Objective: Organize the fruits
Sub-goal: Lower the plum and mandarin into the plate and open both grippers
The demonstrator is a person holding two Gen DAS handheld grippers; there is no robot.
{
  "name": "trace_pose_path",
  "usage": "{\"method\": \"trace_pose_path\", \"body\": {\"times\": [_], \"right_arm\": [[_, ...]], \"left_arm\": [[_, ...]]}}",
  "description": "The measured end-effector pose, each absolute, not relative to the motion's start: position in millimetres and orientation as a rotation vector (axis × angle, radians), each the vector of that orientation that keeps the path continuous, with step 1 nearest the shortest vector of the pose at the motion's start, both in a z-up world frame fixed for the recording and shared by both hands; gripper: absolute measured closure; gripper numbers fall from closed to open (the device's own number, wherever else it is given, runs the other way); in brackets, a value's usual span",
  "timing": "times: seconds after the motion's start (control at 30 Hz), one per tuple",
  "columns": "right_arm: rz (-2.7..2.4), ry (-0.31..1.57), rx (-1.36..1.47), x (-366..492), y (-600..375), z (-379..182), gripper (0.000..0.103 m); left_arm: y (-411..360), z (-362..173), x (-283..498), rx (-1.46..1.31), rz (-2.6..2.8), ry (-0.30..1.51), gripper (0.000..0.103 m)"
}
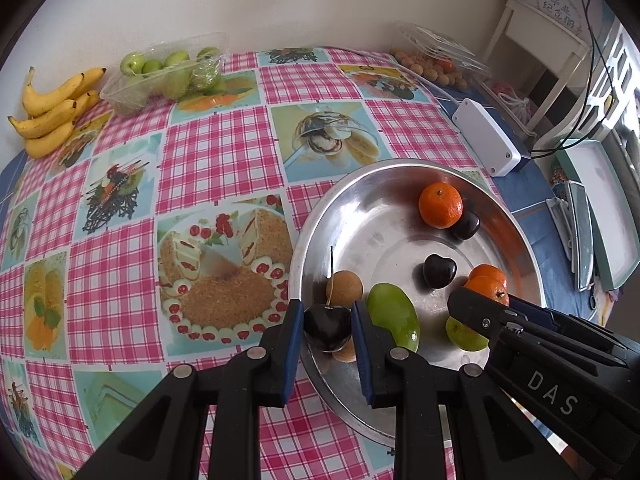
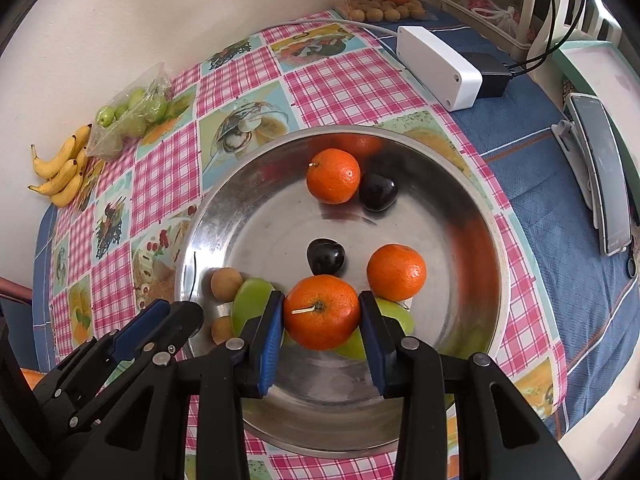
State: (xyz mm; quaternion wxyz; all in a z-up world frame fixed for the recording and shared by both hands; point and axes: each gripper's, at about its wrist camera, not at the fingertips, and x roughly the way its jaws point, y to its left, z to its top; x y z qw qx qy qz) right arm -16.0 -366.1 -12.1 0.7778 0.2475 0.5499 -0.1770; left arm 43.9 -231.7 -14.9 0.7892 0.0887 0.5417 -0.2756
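A round steel tray (image 1: 340, 208) (image 2: 224, 216) lies on the checked tablecloth. My left gripper (image 1: 327, 330) is shut on a dark cherry (image 1: 326, 326) with a long stem, just above the tray's left rim. My right gripper (image 2: 322, 316) is shut on a mandarin (image 2: 322, 312) over the tray's near side. In the tray lie two more mandarins (image 2: 334, 176) (image 2: 396, 272), two dark cherries (image 2: 325, 257) (image 2: 378, 192), green fruits (image 1: 394, 316) (image 2: 250, 304) and small brown longans (image 1: 344, 288) (image 2: 226, 284).
Bananas (image 1: 52, 112) and a clear box of green fruits (image 1: 168, 72) sit at the table's far left by the wall. A box with longans (image 1: 436, 64) and a white power box (image 1: 486, 140) lie at the far right. A phone (image 2: 600, 168) rests right of the tray.
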Motion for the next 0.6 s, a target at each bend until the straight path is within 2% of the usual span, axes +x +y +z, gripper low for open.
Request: {"method": "trace_pose_path", "body": {"times": [0.43,0.6], "right_arm": [[-0.371,1.201,0.52,-11.3,-363.2,-13.7,0.063],[-0.369,1.202,0.521,-11.0,-362.6,-13.4,0.063]], "left_arm": [[-228.3,-17.5,47.9,0.153,-0.595,1.193,0.076],[-225.4,-16.6,49.3,0.133,-0.598,1.207,0.071]]}}
